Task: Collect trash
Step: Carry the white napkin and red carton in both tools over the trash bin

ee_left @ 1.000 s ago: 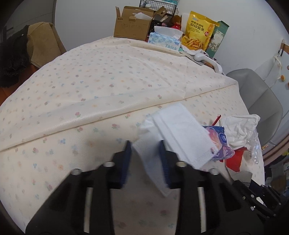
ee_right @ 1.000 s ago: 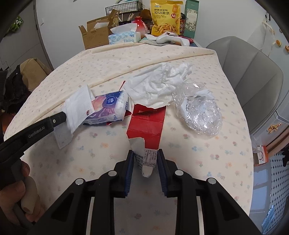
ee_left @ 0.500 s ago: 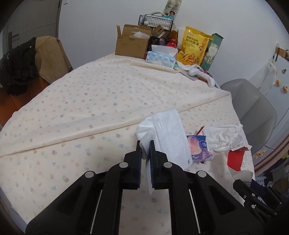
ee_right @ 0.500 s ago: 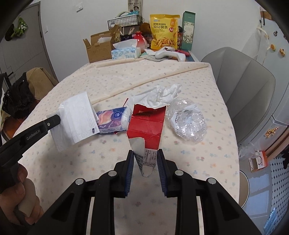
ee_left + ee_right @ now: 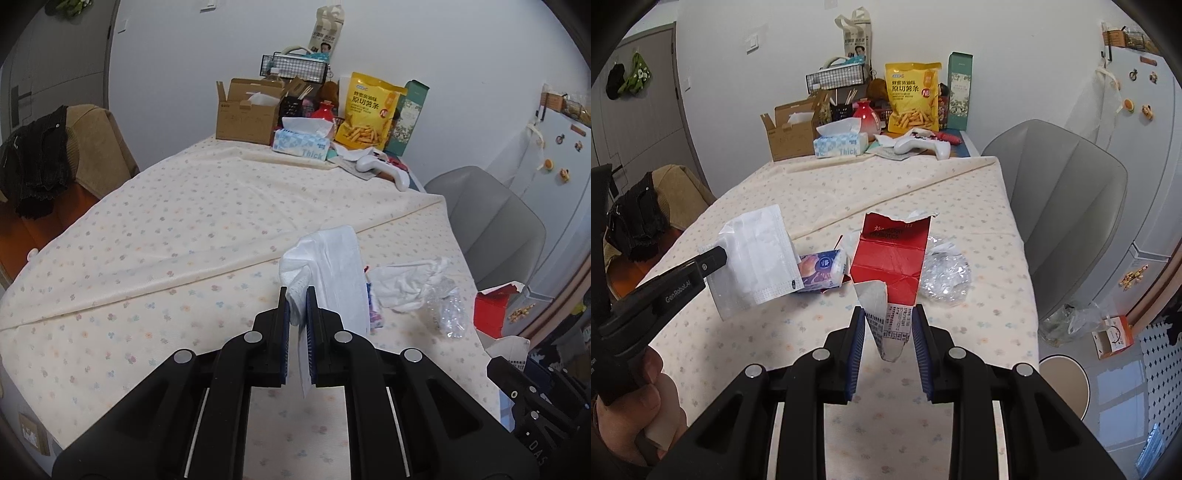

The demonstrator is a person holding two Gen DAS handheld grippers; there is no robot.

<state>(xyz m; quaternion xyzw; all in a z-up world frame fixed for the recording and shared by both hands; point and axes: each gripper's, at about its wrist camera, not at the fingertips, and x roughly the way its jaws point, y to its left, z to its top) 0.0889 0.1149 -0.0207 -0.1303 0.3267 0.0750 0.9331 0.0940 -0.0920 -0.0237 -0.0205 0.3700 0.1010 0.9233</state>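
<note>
My left gripper (image 5: 297, 301) is shut on a white face mask (image 5: 334, 269) and holds it above the table; the mask also shows in the right wrist view (image 5: 757, 266), hanging from the left gripper's tip (image 5: 714, 258). My right gripper (image 5: 888, 325) is shut on the lower end of a torn red carton (image 5: 890, 258) and lifts it off the table. A small tissue pack (image 5: 822, 267), a crumpled white tissue (image 5: 406, 284) and a clear plastic wrapper (image 5: 945, 275) lie on the tablecloth (image 5: 184, 229) beneath.
A cardboard box (image 5: 247, 114), tissue box (image 5: 301, 142), yellow snack bag (image 5: 369, 114) and wire basket (image 5: 295, 66) stand at the table's far end. A grey chair (image 5: 1060, 195) stands on the right. A brown chair with dark clothes (image 5: 55, 166) stands on the left.
The left gripper closed on the face mask and lifted it. The right gripper raised the red carton off the table. Both views pulled back and up.
</note>
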